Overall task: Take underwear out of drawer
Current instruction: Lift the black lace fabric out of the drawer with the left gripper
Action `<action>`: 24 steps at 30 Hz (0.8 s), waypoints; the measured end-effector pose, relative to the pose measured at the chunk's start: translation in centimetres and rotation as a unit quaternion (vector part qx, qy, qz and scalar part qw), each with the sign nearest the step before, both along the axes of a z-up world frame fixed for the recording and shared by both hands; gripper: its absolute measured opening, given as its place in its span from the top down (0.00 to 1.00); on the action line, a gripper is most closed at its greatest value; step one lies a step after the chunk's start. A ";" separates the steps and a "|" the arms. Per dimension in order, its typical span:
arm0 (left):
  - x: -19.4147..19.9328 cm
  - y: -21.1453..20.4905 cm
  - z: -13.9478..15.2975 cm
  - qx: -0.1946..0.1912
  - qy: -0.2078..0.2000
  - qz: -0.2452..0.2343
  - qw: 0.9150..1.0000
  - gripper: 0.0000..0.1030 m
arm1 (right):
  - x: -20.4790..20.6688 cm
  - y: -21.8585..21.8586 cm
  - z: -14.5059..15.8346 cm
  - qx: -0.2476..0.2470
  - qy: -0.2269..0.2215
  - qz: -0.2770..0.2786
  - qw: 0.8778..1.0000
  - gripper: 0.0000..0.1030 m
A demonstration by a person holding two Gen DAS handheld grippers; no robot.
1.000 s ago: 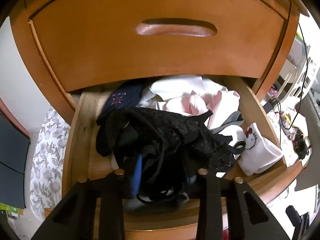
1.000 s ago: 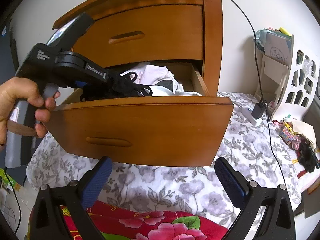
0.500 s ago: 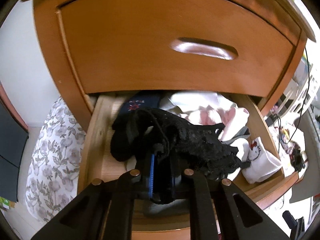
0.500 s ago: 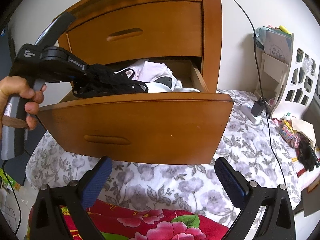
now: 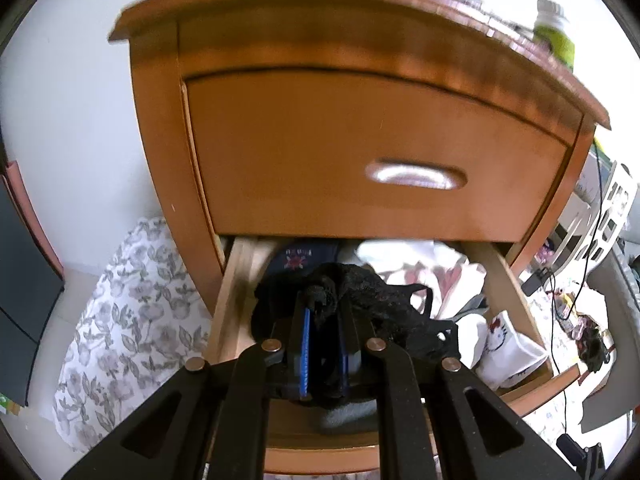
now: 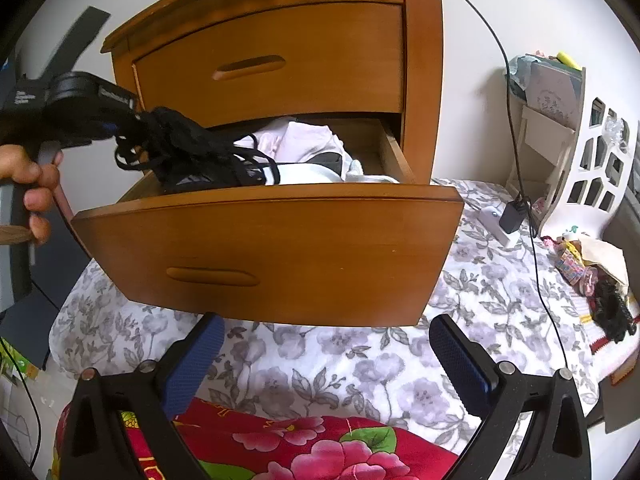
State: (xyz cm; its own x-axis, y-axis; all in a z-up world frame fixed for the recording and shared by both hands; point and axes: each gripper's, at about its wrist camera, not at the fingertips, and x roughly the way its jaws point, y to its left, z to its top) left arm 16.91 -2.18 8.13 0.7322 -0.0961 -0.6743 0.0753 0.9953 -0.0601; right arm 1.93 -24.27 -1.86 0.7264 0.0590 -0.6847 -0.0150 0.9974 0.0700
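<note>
Left gripper (image 5: 325, 354): pinched on black lace underwear (image 5: 372, 304), lifted above the open drawer (image 6: 272, 252).
Right gripper (image 6: 326, 364): jaws wide, empty, at the drawer's 6 o'clock.

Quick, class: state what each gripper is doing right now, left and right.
Left gripper: shut on the black lace underwear, jaws just closed further.
Right gripper: open, holding nothing.
</note>
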 end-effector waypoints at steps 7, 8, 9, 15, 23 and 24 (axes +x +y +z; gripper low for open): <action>-2.0 0.8 4.3 -0.018 -0.062 -0.002 0.998 0.89 | -0.5 0.1 0.6 -0.005 -0.005 -0.003 1.000 0.00; -2.7 1.0 5.4 -0.023 -0.078 -0.004 0.997 0.89 | -0.5 0.1 0.7 -0.007 -0.006 -0.002 1.000 0.00; -3.3 1.1 6.3 -0.027 -0.091 -0.006 0.995 0.89 | -0.6 0.2 0.8 -0.008 -0.007 -0.002 1.000 0.00; -7.9 1.8 11.7 -0.038 -0.169 -0.008 0.985 0.89 | -1.0 0.4 1.6 -0.014 -0.013 -0.003 1.000 0.00; -13.9 2.8 16.3 -0.056 -0.228 -0.009 0.972 0.89 | -2.0 0.7 2.8 -0.019 -0.027 -0.002 0.999 0.00; -14.5 2.8 16.7 -0.059 -0.234 -0.011 0.971 0.89 | -2.1 0.7 3.0 -0.020 -0.029 -0.002 0.999 0.00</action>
